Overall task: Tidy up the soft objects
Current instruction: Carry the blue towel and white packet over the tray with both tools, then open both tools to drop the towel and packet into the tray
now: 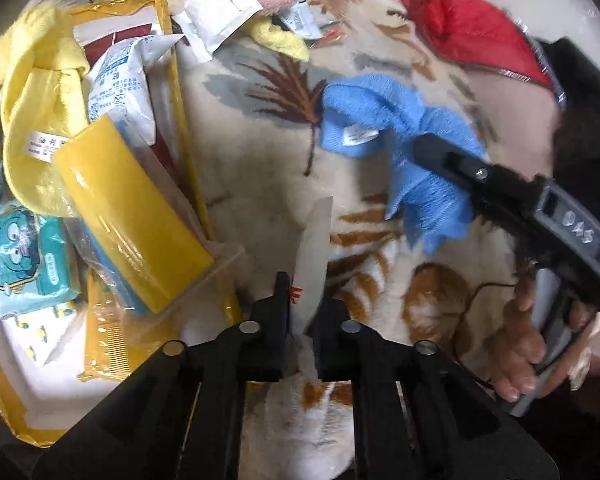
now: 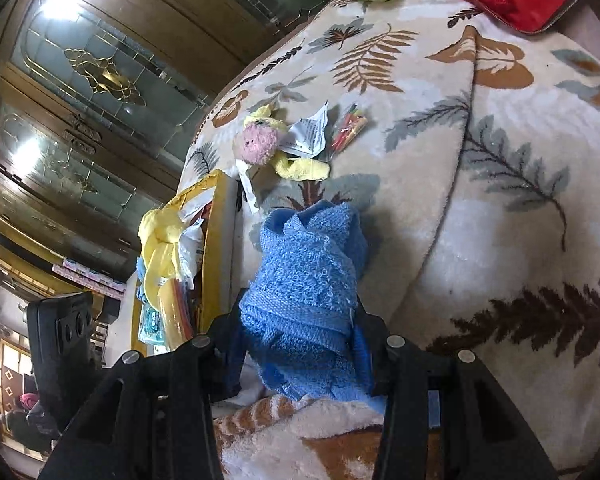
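Blue towel [image 2: 304,296] bunched in right tongs [image 2: 300,344], clamped, held just beside yellow tray [image 1: 180,92]. Left tongs [image 1: 300,312] narrow, pinching clear plastic sheet [image 1: 314,248]. Best carry towel over tray w/o snagging, then release.

Both fisheye views bow strongly toward dark corners. Glare streaks the yellow plastic packet [image 1: 132,224] and cabinet glass [image 2: 56,12]; the red jacket [image 1: 472,32] smears with motion blur; soft shadows fall under the blue towel [image 2: 304,280].
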